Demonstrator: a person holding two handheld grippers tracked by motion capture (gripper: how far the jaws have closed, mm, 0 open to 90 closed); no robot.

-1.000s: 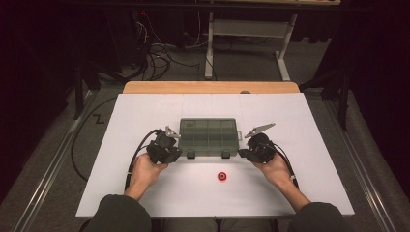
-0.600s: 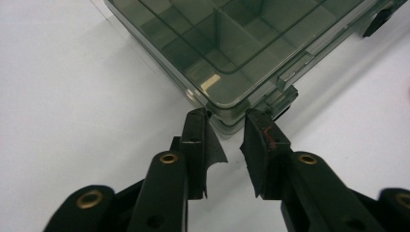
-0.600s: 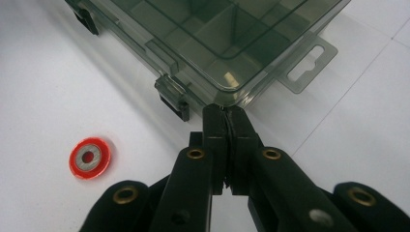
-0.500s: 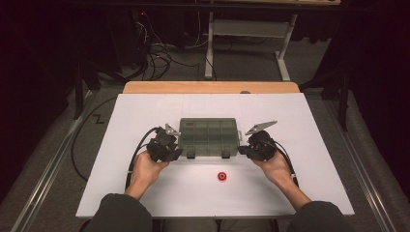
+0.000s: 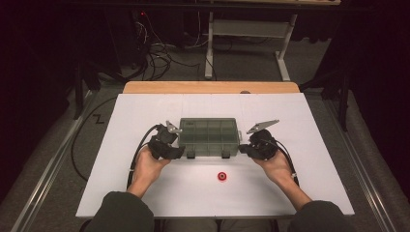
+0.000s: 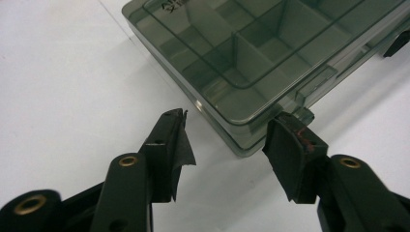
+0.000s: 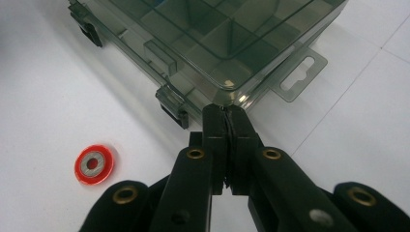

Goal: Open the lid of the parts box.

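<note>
The smoke-grey compartment box (image 5: 209, 137) was placed on the white table (image 5: 314, 145), lid shut. The left gripper (image 6: 227, 137) was seen at its near left corner, jaws just opened, apart from the corner between them. The right gripper (image 7: 226, 116) was pressed shut against the near right corner. A red ring (image 7: 95, 164) lay in front of the box.

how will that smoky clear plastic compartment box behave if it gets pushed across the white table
The smoky clear plastic compartment box looks rigid, flat and low, so it should probably slide, not tip. Its compartments seem empty, so it is likely light. The smooth white table may let it skid or pivot easily.
</note>
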